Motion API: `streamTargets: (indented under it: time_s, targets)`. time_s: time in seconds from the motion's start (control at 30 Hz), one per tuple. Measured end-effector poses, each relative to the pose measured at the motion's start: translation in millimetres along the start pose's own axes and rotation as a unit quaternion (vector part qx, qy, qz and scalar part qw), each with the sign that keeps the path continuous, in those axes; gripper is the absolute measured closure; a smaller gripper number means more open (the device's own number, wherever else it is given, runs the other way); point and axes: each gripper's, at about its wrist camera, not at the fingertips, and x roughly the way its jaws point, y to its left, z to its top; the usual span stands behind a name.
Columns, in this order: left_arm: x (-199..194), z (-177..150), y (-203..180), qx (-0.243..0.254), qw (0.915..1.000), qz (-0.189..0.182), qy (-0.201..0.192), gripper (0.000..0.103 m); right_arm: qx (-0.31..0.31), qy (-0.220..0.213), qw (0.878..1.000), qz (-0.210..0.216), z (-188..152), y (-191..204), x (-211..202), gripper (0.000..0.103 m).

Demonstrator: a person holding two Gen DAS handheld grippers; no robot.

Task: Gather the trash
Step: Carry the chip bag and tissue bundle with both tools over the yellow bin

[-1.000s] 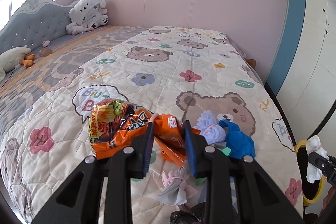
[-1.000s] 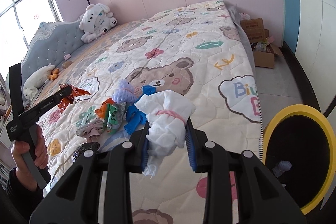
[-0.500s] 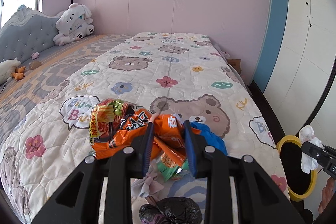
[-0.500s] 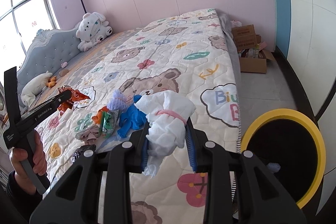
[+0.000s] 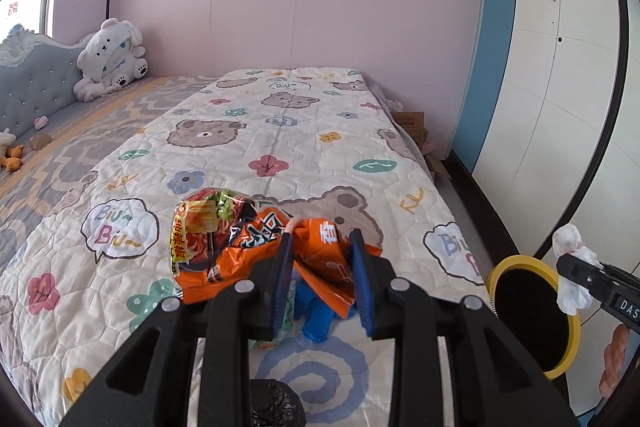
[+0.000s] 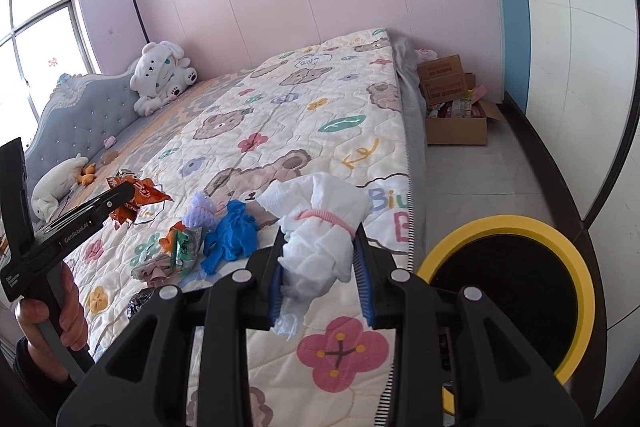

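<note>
You hold both loads clear of the bed: left gripper clamped on the orange noodle wrapper; right gripper clamped on the white tissue wad, near the yellow-rimmed bin off the bed's side edge, presumably for dropping.

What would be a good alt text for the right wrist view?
The right hand-held gripper holds a white tissue bundle above the bed's edge, beside a yellow-rimmed bin on the floor. On the quilt lie a blue glove and wrappers; the left hand-held gripper holds an orange packet.

Trash pile on bed w/ bin beside bed's foot.
</note>
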Motion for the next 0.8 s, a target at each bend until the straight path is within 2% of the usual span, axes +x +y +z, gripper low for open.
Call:
streamTargets:
  time_s: [0.8]
  targets:
    - [15.5,2.7,-96.6,0.038,0.9957,-0.084,0.011,0.076,0.043,-0.033,0.998,-0.040,12.1,-81.1,-42.6,0.074]
